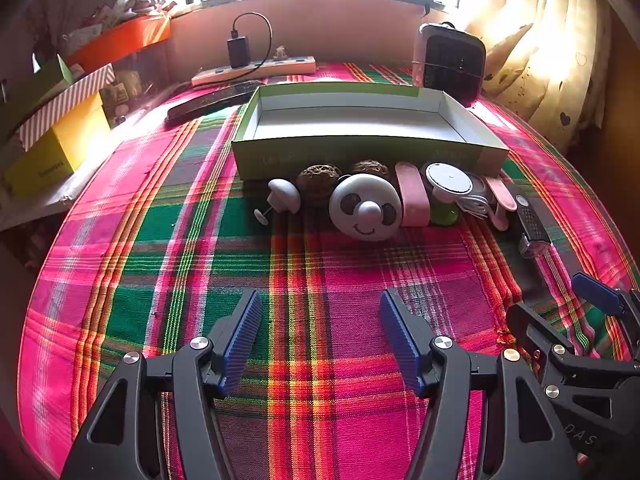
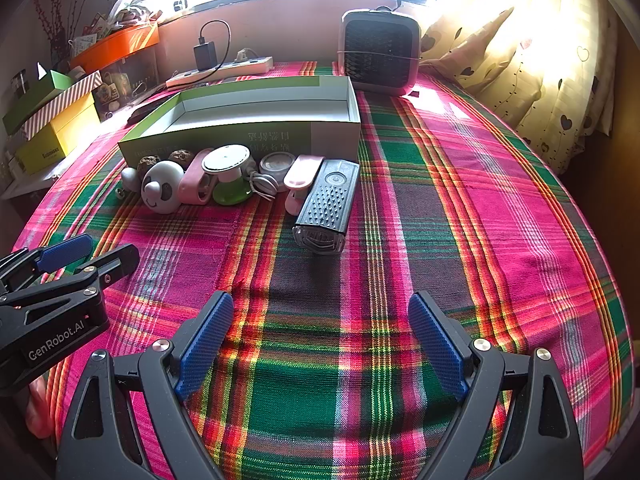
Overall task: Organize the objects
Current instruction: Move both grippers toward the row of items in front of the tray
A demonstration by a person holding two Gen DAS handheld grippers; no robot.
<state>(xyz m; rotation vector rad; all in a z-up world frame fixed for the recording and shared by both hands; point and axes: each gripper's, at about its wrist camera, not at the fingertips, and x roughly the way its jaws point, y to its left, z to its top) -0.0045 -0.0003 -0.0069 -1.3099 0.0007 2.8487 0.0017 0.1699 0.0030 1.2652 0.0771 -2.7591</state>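
An empty green box with white inside (image 1: 360, 120) (image 2: 248, 116) lies on the plaid cloth. In a row before its near wall lie a white mushroom knob (image 1: 282, 196), two brown walnuts (image 1: 318, 178), a panda-face toy (image 1: 365, 206) (image 2: 162, 192), a pink case (image 1: 414, 196), a white disc on a green base (image 2: 228, 174), a white cable (image 2: 262, 184), a pink clip (image 2: 300, 178) and a black flashlight (image 2: 326, 208) (image 1: 530, 226). My left gripper (image 1: 320, 304) is open and empty, short of the panda. My right gripper (image 2: 322, 304) is open and empty, short of the flashlight.
A small black-grilled heater (image 2: 380, 50) stands behind the box at the right. A power strip with a charger (image 2: 220, 68) and a dark remote (image 1: 212, 100) lie at the back. Stacked yellow, striped and orange boxes (image 1: 60, 128) stand at the left. Curtains (image 2: 540, 60) hang at the right.
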